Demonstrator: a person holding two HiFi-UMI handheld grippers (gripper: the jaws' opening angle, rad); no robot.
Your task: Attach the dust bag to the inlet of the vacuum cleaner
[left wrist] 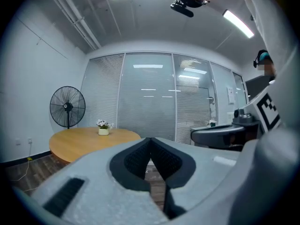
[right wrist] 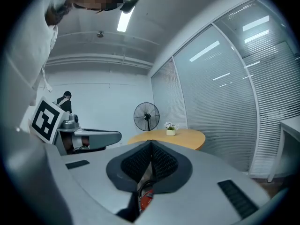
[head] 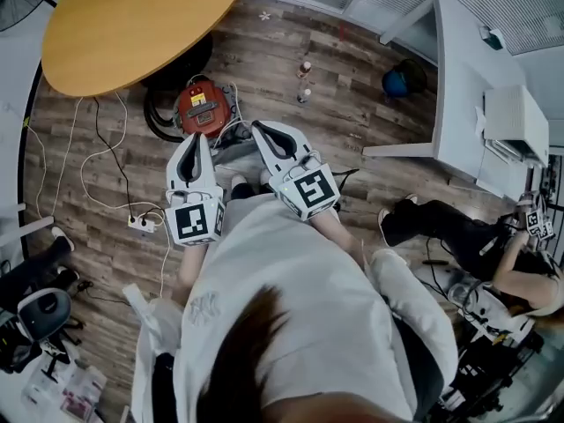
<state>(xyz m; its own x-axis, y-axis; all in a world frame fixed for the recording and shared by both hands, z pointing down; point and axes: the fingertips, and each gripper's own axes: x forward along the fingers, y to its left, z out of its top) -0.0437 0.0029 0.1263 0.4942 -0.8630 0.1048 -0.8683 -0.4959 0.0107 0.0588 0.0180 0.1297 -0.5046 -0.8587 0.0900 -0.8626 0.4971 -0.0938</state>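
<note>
The red vacuum cleaner (head: pixel 203 106) stands on the wooden floor beside its black hose (head: pixel 159 117), just beyond both grippers. My left gripper (head: pixel 196 141) and right gripper (head: pixel 263 130) are held side by side above it, both pointing away from my body. In the left gripper view the left gripper (left wrist: pixel 150 140) is shut, pads together, nothing between them. The right gripper (right wrist: pixel 151 144) is likewise shut and empty, and a bit of the red vacuum cleaner (right wrist: pixel 145 201) shows below its pads. I cannot make out a dust bag in any view.
A round wooden table (head: pixel 132 20) stands past the vacuum, with a flower pot (left wrist: pixel 103 129) on it and a fan (left wrist: pixel 68 107) behind. White cables and a power strip (head: pixel 141 223) lie at the left. A white desk (head: pixel 467 86) and a seated person (head: pixel 467 232) are at the right.
</note>
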